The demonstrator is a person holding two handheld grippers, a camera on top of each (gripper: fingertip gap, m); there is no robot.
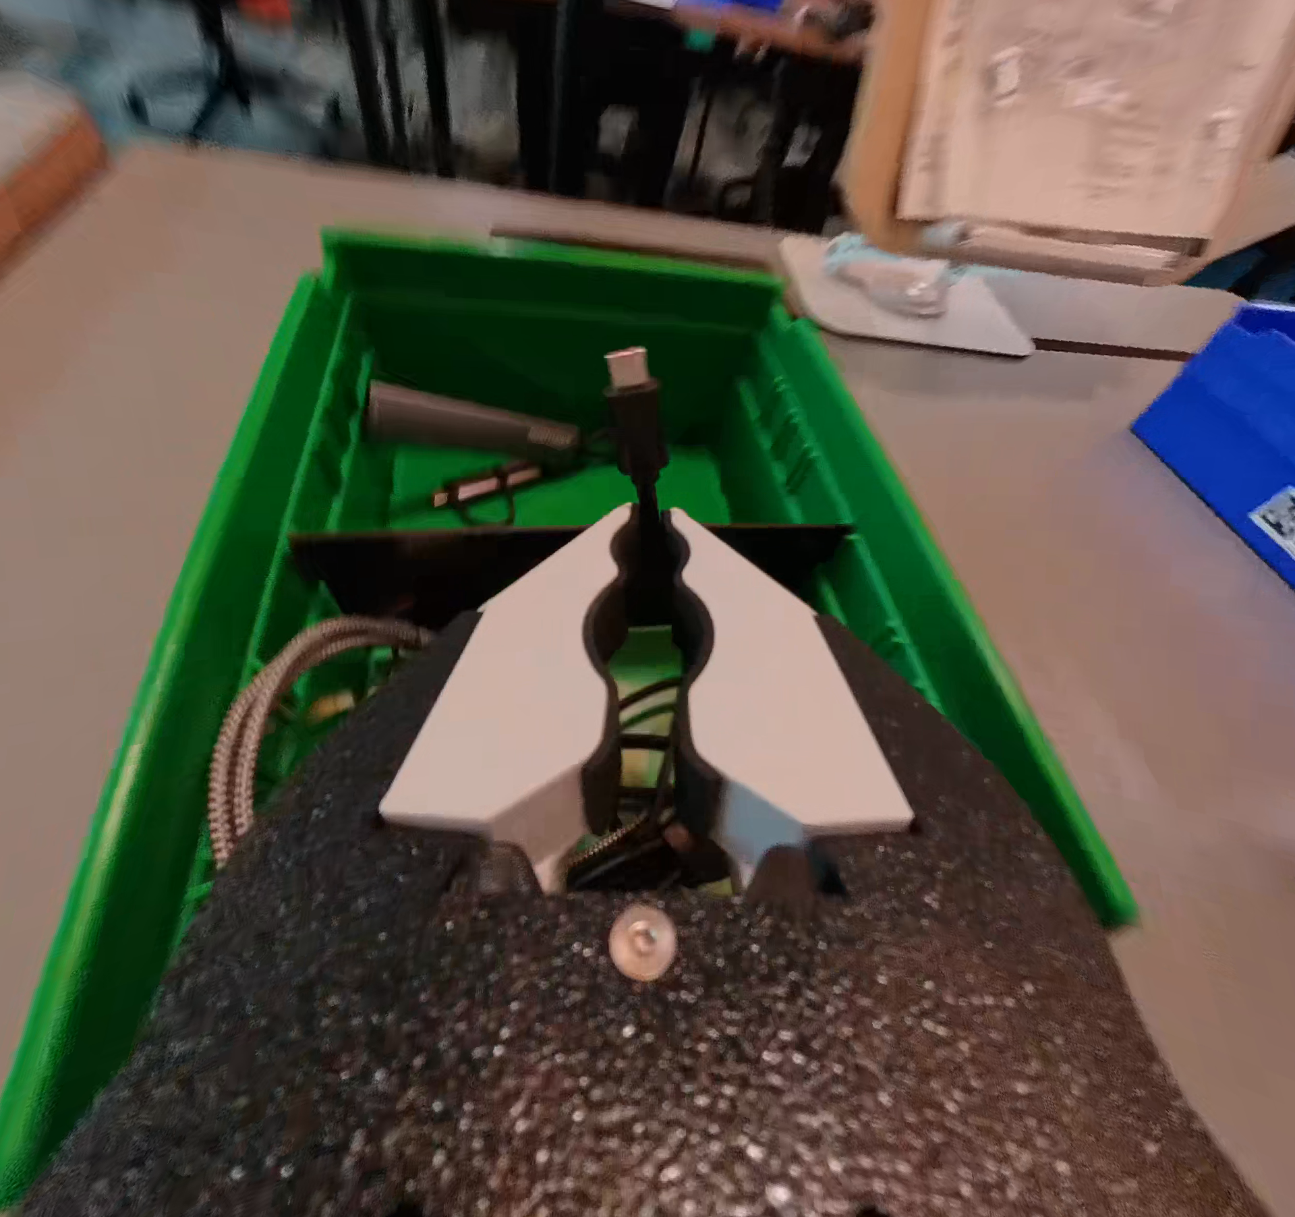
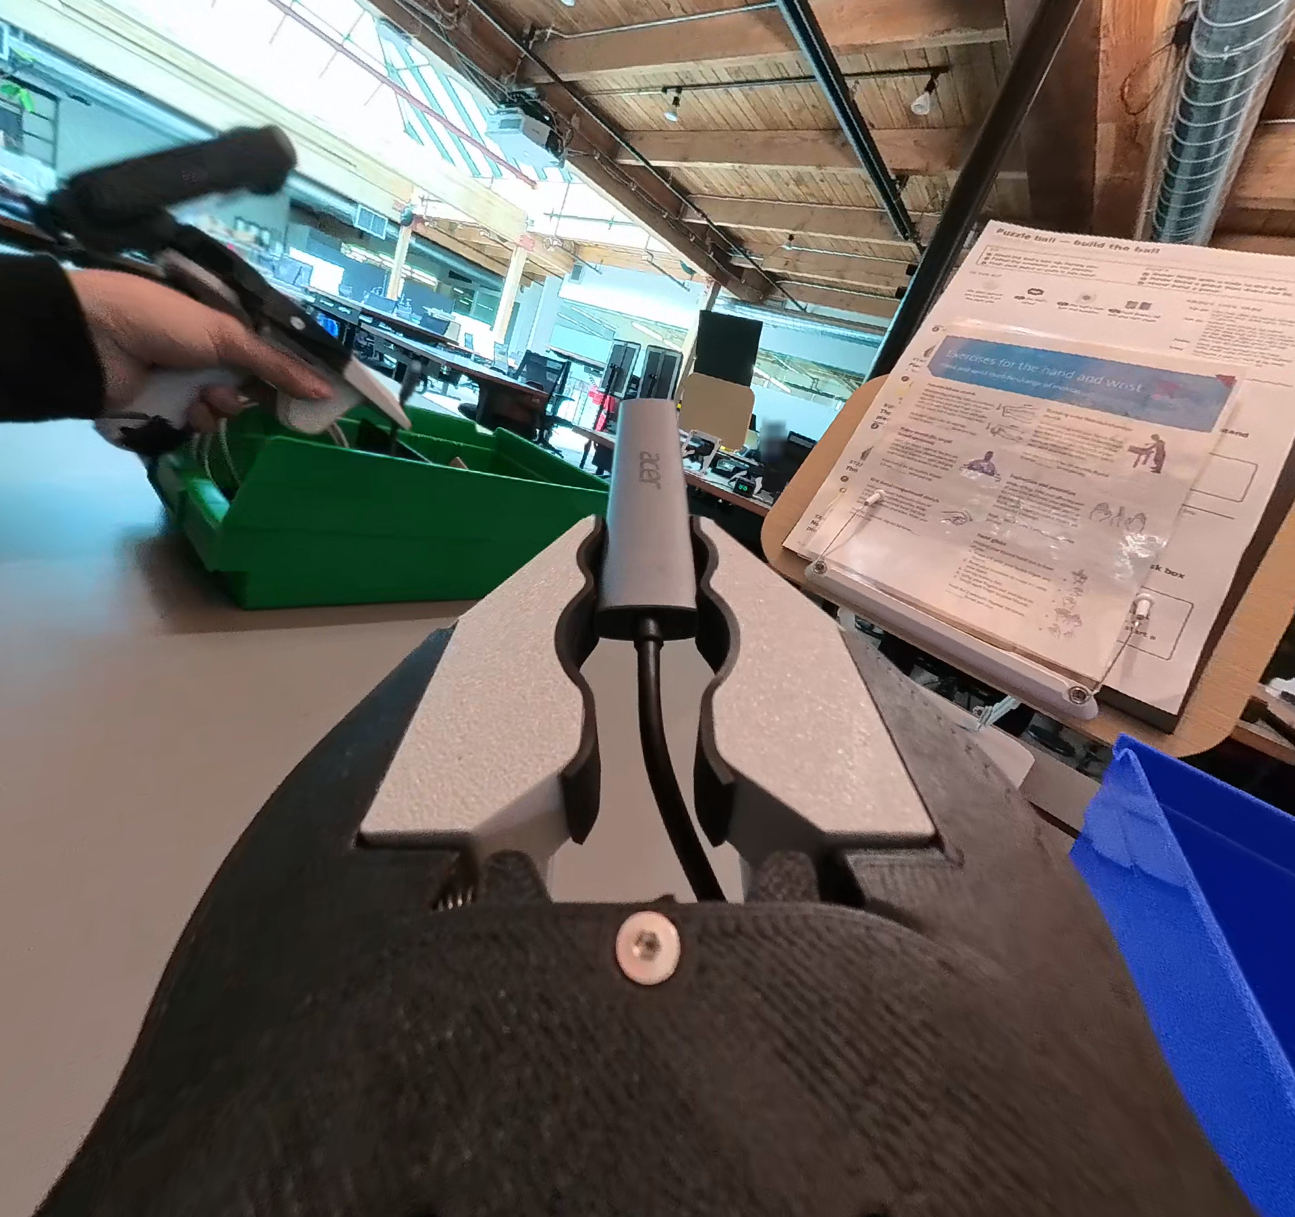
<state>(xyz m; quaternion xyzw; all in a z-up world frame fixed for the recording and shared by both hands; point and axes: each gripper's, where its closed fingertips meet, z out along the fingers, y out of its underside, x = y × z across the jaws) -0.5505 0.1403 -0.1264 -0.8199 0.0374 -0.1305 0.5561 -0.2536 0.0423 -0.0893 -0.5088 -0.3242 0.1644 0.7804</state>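
Two hand-held grippers clamp: left point(image 1: 648, 517) a black cable point(image 1: 634, 426), right point(image 2: 645, 545) a grey hub point(image 2: 645, 517).

Grey table point(image 1: 911, 552): green bin point(image 1: 210, 622), blue bin point(image 1: 1226, 426).

black USB-C cable point(image 1: 634, 426) upright over green bin point(image 1: 210, 622), grey adapter point(image 2: 648, 524) clamped aloft
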